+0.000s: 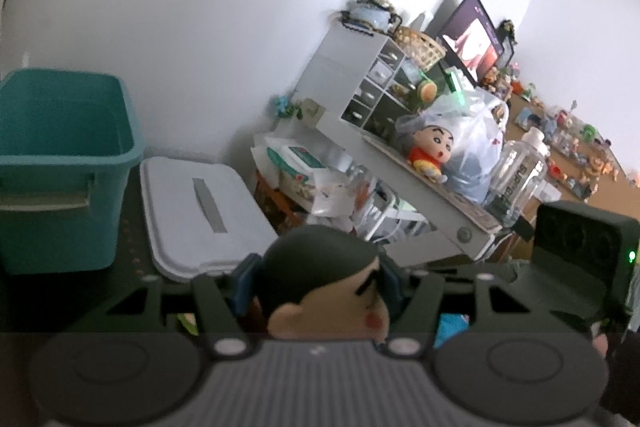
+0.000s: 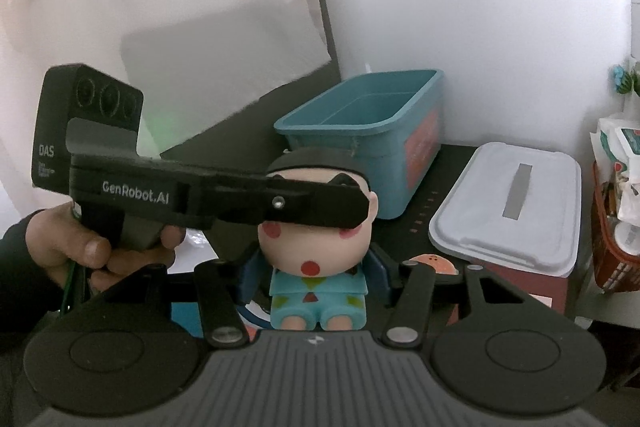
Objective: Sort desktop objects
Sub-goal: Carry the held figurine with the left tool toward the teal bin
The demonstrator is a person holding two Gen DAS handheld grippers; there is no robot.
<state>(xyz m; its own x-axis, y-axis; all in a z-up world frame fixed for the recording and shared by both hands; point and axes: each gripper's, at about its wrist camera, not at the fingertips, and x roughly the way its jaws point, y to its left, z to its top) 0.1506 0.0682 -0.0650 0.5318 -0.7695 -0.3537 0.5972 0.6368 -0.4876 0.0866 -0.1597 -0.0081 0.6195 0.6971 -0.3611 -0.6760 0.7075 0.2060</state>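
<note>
A cartoon boy figurine [image 2: 316, 247] with black hair and pale blue pyjamas is held up in front of the teal bin [image 2: 404, 163]. My left gripper [image 1: 319, 281] is shut on its head [image 1: 320, 267]. From the right wrist view one black finger [image 2: 312, 205] crosses the face and the other is hidden behind the head. My right gripper [image 2: 316, 279] is open. Its blue pads sit close on either side of the figurine's body, with thin dark gaps showing.
The teal bin [image 1: 60, 155] stands against the wall beside a white lidded box [image 1: 192, 211] with a grey slot. A person's hand [image 2: 80, 247] grips the left tool. To the right are a cluttered white shelf [image 1: 420, 179], a plastic bag, a clear bottle [image 1: 516, 179] and a monitor.
</note>
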